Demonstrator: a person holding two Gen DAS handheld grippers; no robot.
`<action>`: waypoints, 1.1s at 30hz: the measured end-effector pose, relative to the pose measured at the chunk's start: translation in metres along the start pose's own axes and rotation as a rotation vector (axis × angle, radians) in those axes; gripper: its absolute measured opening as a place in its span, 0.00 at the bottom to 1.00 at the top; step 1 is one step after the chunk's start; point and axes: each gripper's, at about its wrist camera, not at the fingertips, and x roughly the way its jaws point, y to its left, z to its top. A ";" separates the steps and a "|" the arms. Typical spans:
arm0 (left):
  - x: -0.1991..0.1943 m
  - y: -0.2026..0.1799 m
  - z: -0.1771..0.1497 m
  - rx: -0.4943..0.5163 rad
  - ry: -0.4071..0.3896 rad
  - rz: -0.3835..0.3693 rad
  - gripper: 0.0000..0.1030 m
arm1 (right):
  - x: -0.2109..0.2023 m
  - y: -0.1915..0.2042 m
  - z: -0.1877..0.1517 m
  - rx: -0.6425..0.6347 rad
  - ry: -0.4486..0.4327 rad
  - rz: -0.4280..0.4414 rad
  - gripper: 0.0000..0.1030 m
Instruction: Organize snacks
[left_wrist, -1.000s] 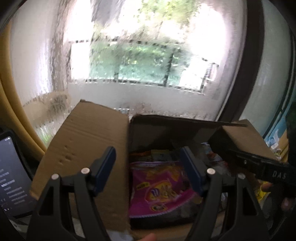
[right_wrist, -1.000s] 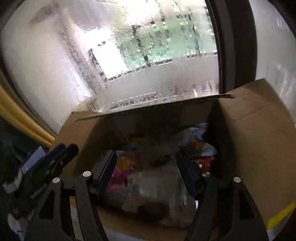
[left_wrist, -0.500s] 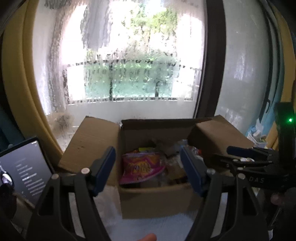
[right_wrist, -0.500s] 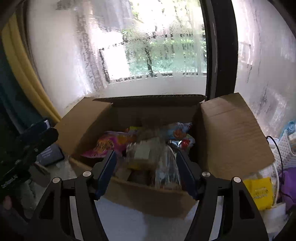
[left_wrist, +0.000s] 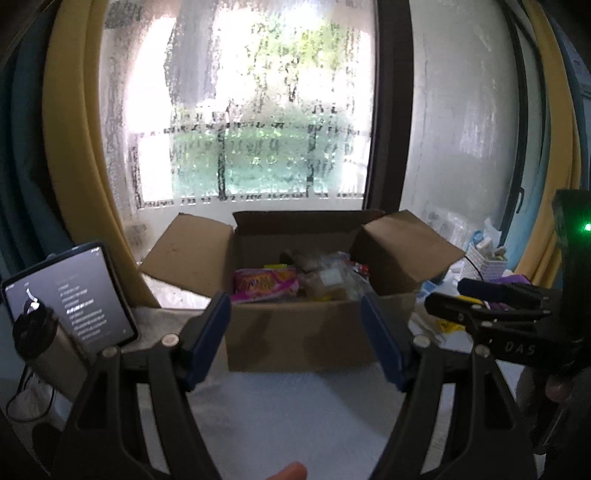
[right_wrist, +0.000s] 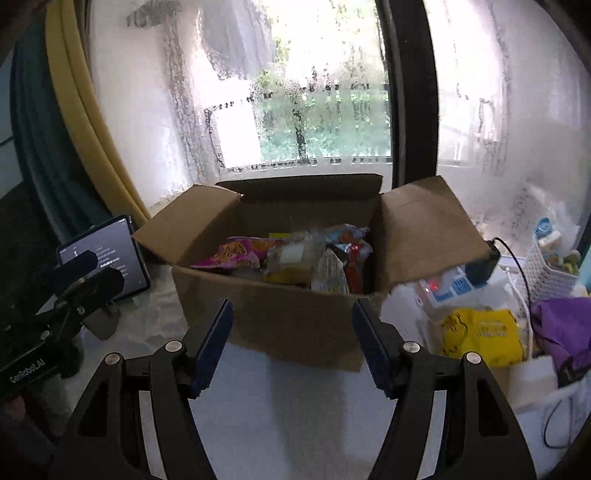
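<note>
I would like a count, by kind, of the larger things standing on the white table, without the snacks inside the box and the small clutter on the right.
Cardboard box: 1
Tablet with lit screen: 1
Metal flask: 1
White lattice basket: 1
Yellow packet: 1
Total: 5

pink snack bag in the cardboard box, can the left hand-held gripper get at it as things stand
Probably yes. The pink snack bag lies on top at the left of the open cardboard box, flaps folded outward, nothing covering it. The left hand-held gripper is open and empty, short of the box's front wall, so it must come over that.
</note>
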 end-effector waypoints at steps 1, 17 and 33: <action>-0.007 -0.002 -0.004 -0.005 -0.005 0.001 0.74 | -0.006 0.001 -0.004 -0.004 -0.005 -0.003 0.68; -0.104 -0.012 -0.073 -0.143 -0.153 0.057 0.80 | -0.093 0.015 -0.062 -0.083 -0.147 -0.069 0.68; -0.173 -0.047 -0.108 -0.057 -0.313 0.156 0.80 | -0.161 0.029 -0.111 -0.110 -0.279 -0.080 0.68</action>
